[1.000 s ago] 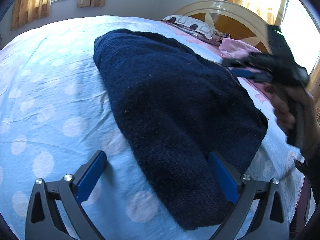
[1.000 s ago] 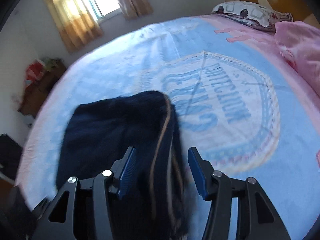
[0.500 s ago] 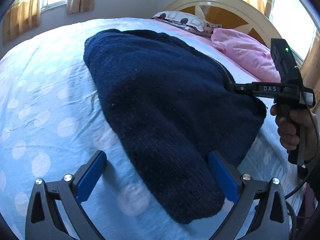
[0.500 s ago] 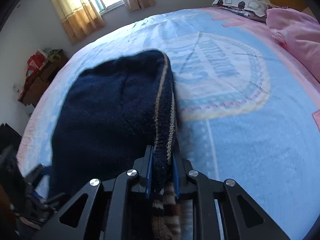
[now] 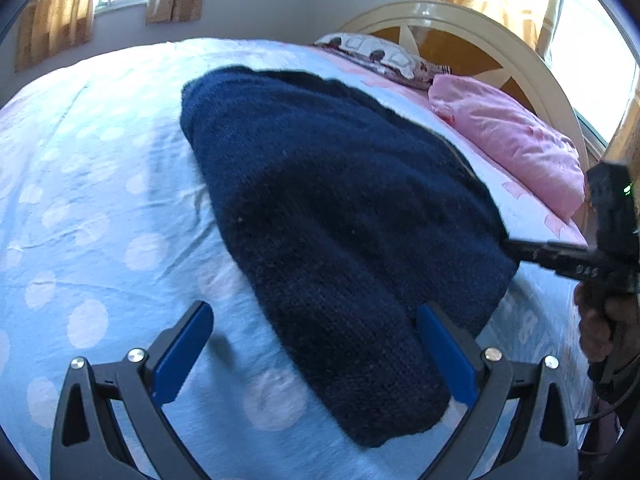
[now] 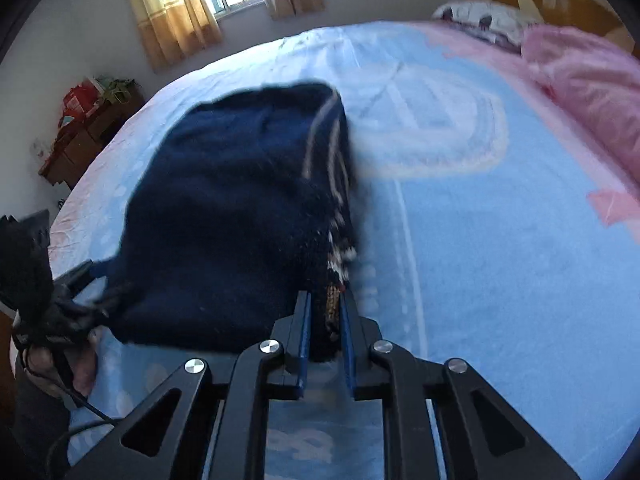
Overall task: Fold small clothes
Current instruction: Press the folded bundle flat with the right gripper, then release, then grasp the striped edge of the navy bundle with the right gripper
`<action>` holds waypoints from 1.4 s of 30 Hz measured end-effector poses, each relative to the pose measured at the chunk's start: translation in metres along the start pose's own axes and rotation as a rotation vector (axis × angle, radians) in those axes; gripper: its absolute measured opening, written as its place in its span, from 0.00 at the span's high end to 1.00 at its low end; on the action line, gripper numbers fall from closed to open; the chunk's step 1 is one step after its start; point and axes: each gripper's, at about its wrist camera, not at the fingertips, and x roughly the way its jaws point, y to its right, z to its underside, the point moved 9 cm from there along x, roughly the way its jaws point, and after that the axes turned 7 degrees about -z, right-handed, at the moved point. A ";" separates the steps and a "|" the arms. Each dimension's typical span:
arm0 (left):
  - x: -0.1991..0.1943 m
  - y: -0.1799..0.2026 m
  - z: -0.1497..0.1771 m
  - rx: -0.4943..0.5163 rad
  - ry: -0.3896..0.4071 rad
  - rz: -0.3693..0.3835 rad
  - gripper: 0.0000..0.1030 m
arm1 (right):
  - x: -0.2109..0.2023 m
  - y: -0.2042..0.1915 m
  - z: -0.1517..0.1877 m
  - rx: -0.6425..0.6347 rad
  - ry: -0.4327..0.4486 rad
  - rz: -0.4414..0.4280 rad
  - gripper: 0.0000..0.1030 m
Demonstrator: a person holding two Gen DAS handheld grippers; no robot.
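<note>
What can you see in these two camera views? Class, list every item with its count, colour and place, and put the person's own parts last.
knitted sweater: one, navy with striped trim, lying on the bed
bed sheet: one, light blue with pale dots, covering the bed
pink bedding: one bundle, pink, by the headboard
patterned pillow: one, white with dark print, at the head of the bed
headboard: one, cream and brown, behind the pillows
curtains: several, orange-tan, at the windows
wooden cabinet: one, brown, cluttered, by the wall
left hand-held gripper: one, black with blue pads, open around the sweater's near end
right hand-held gripper: one, black with blue pads, shut on the sweater's striped edge
</note>
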 end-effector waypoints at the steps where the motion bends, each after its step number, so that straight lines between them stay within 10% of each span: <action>1: -0.004 -0.001 -0.001 -0.002 0.021 -0.005 0.00 | 0.002 0.002 0.000 0.010 -0.008 -0.009 0.87; 10: -0.008 -0.019 -0.004 -0.084 0.047 -0.045 0.00 | -0.022 0.005 -0.037 0.020 0.060 -0.090 0.72; 15: -0.001 -0.004 -0.005 -0.088 0.004 -0.021 0.00 | -0.003 -0.002 -0.100 -0.011 0.090 -0.165 0.42; 27: 0.021 0.005 -0.008 -0.084 -0.038 -0.029 0.00 | 0.120 0.034 -0.166 0.158 -0.094 -0.306 0.36; 42: 0.037 0.007 -0.014 -0.079 -0.059 -0.089 0.00 | 0.151 0.008 -0.172 0.152 -0.106 -0.483 0.33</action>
